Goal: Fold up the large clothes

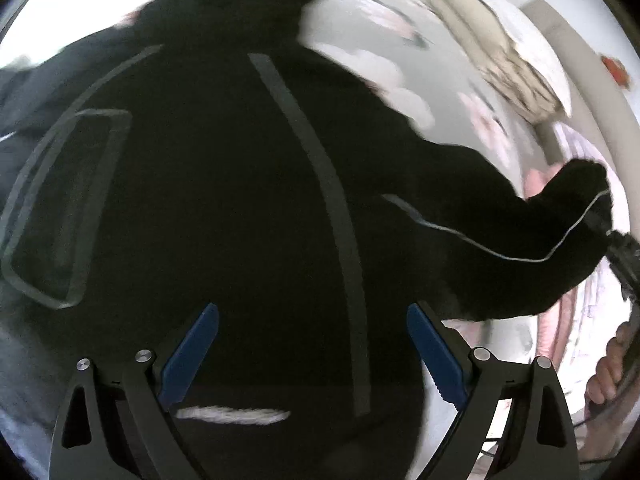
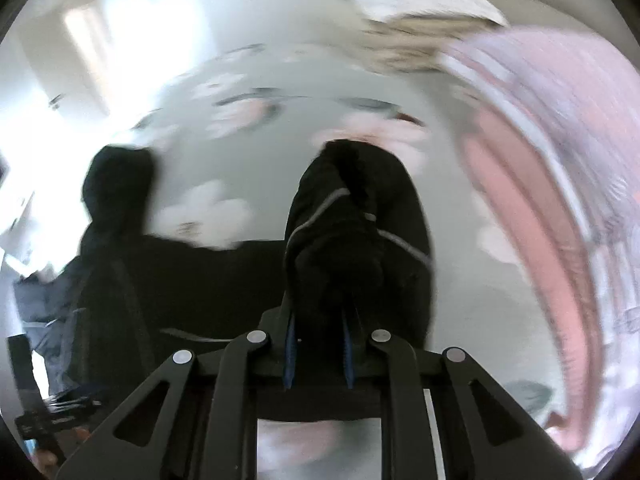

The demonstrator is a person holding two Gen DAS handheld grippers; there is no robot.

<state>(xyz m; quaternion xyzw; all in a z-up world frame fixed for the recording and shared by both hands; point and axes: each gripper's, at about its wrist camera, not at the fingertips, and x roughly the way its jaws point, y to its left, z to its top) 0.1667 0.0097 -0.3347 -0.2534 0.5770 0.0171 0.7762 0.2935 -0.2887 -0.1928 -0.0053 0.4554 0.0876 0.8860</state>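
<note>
The jacket [image 1: 224,184] lies spread, dark with grey trim, over a floral sheet [image 1: 352,40], and it fills most of the left wrist view. Going left to right there: a grey-outlined pocket panel sits at the far left, the long grey zip strip runs down the middle, and the sleeve [image 1: 520,240] stretches out to the right edge.

The left gripper [image 1: 312,356] hangs over the jacket body with its blue pads [image 1: 188,360] set wide apart and nothing between them. At the far right of that view the right gripper [image 1: 624,256] has the sleeve end, with a hand [image 1: 608,376] below it.

In the right wrist view the jaws are nearly closed on a bunch of sleeve cloth, which stands up from between the fingertips [image 2: 318,344]. The rest of the jacket trails off to the left.

The step looks like carrying the sleeve across the body. To do it well, the grip should stay firm, the sleeve should be lifted enough to clear the sheet, and it should land flat along the zip strip. The free gripper could pin the shoulder so the body does not drag. Both views are blurred, so the finer creases cannot be judged.
</note>
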